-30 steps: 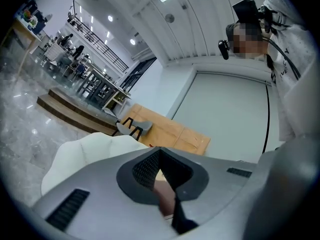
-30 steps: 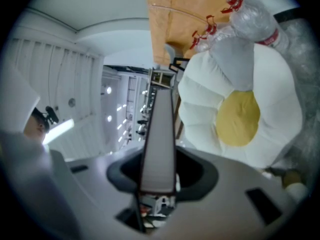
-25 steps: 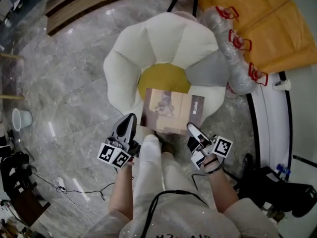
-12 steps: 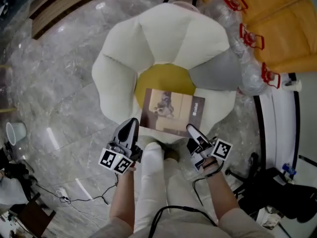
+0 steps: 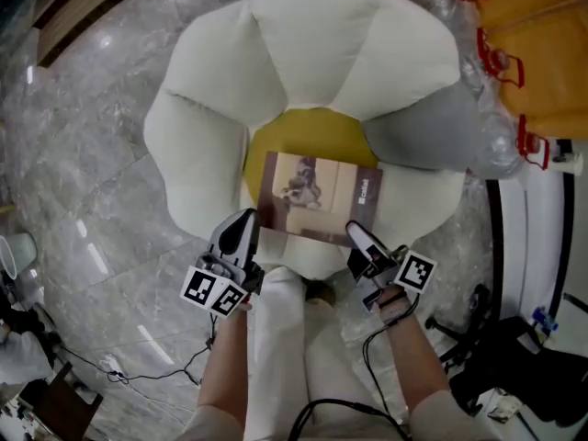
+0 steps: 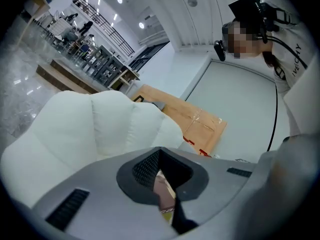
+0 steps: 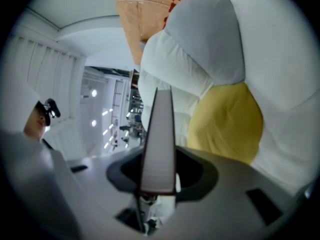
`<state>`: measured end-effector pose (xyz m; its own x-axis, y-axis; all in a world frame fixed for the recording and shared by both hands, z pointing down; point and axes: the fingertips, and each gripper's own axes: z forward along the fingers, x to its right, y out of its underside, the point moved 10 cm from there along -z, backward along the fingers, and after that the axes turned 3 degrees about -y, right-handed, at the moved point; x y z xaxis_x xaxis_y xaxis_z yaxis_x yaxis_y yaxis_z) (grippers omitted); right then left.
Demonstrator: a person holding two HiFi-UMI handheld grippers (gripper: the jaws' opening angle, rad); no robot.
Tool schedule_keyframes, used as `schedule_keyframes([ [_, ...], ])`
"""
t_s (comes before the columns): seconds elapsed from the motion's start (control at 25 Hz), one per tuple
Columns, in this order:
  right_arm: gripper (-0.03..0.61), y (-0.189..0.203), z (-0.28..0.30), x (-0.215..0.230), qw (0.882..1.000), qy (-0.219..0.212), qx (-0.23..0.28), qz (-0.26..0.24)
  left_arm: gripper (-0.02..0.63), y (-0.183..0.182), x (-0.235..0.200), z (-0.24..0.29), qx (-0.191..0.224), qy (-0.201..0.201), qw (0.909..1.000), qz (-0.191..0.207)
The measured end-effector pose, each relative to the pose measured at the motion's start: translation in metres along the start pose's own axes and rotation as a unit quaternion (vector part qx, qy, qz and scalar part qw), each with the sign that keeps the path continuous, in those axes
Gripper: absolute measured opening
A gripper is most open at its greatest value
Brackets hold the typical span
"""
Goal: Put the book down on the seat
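The left claw (image 5: 243, 228) is pinching the book (image 5: 320, 197) at its near left corner. The book is sitting flat over the yellow seat (image 5: 303, 141) of the white petal-shaped chair (image 5: 216, 81). The right claw (image 5: 356, 237) is clamping the book's near right edge, with the page block showing between its jaws.

We're in a big open indoor hall, more showroom or studio than home. There's polished grey marble floor (image 5: 101, 163) underfoot, and a white petal-shaped armchair (image 5: 303, 44) stands alone on it. Flat brown cardboard packaging (image 5: 542, 35) and a clear plastic-wrapped bundle (image 5: 482, 108) lie just beside. Black cables (image 5: 147, 372) trail across the floor. Far off, crowded tables (image 6: 97, 66) sit under bright ceiling spotlights (image 6: 120, 0).
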<state>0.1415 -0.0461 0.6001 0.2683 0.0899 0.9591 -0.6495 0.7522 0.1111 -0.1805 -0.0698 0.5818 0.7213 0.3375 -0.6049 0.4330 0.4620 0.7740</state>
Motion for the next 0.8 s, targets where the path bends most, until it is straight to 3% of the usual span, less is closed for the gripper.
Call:
schedule_keyframes([
  [0.32, 0.155, -0.02, 0.026, 0.044, 1.0, 0.005, -0.017, -0.014, 0.022, 0.03, -0.029, 0.028, -0.014, 0.004, 0.9999, -0.003],
  [0.8, 0.155, -0.049, 0.061, 0.079, 0.998, 0.017, -0.052, -0.026, 0.022, 0.037, -0.041, 0.043, -0.015, -0.002, 0.9999, 0.004],
])
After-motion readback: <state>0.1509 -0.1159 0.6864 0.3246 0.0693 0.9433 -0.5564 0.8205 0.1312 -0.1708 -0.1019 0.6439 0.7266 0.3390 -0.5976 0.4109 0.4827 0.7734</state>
